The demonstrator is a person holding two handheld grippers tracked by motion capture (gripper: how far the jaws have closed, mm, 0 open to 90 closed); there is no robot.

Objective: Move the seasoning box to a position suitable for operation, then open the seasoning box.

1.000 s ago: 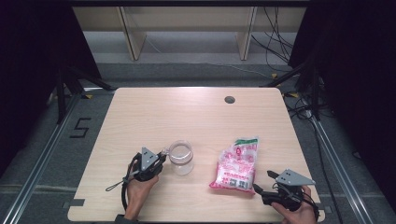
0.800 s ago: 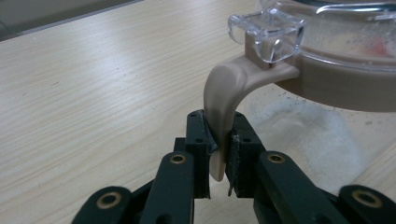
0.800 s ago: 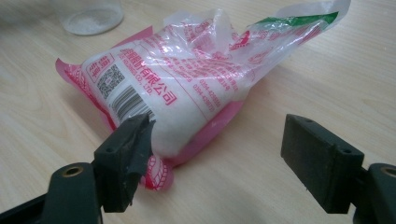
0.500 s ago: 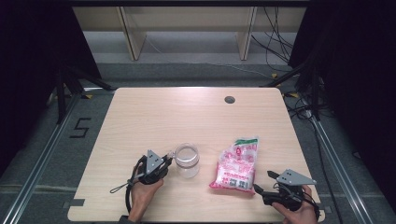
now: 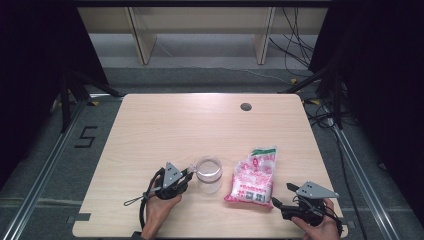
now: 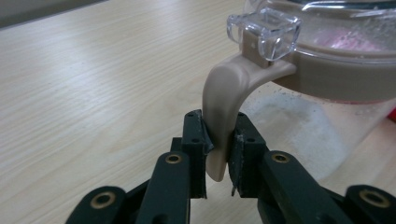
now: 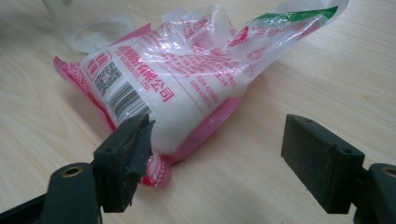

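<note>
A clear lidded jar with a beige rim and handle stands near the table's front, a little white powder in its bottom. My left gripper comes at it from the left and is shut on that handle, both pads against it in the left gripper view; the jaws have just eased open slightly with the handle still between them. A pink-and-clear bag of white grains lies right of the jar. My right gripper rests open at the bag's near right corner, and the bag lies just beyond its left jaw.
The wooden table has a round cable hole at the back right. The jar's lower wall shows behind the bag in the right gripper view. Dark floor, cables and shelf legs surround the table.
The left gripper and the jar have slid to the right, closer to the bag. The right gripper and the bag have stayed put.
</note>
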